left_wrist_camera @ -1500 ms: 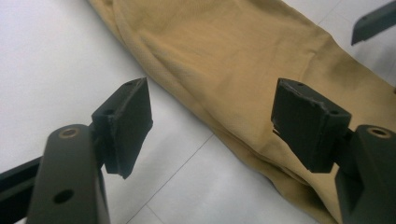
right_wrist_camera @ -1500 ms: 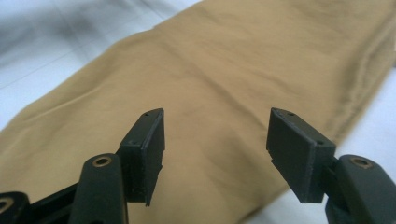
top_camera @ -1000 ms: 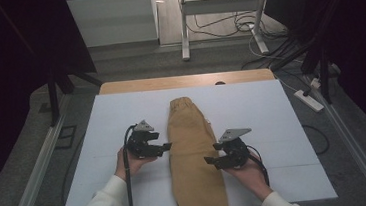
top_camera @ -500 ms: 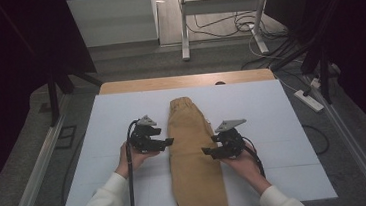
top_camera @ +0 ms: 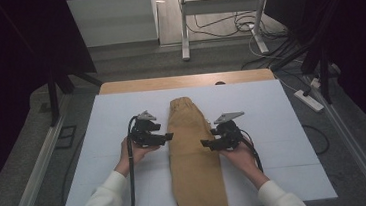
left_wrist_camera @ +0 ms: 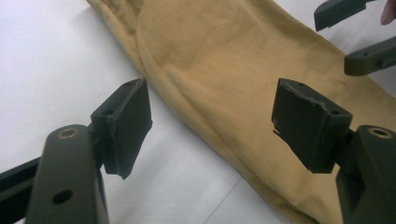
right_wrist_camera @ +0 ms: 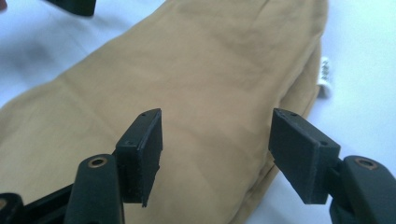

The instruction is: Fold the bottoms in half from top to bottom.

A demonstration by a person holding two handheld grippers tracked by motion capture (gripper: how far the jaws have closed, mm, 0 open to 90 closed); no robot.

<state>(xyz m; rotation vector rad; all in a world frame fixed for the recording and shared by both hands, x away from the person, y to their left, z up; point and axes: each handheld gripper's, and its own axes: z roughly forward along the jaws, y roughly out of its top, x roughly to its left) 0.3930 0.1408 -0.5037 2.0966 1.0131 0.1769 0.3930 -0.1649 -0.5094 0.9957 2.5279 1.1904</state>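
Both hands slid fwd along the tan trousers (top_camera: pixel 194 152): left gripper (top_camera: pixel 168 136) & right gripper (top_camera: pixel 206 143) now further up-table.

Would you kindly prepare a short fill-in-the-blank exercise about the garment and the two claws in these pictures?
1. The folded garment lying lengthwise on the white table is ____ in colour.
2. The left claw and the right claw both have their jaws ____, gripping nothing.
3. The garment lies ____ the two claws.
4. In the right gripper view, a small ____ tag sticks out from the garment's edge.

Missing words: tan; open; between; white
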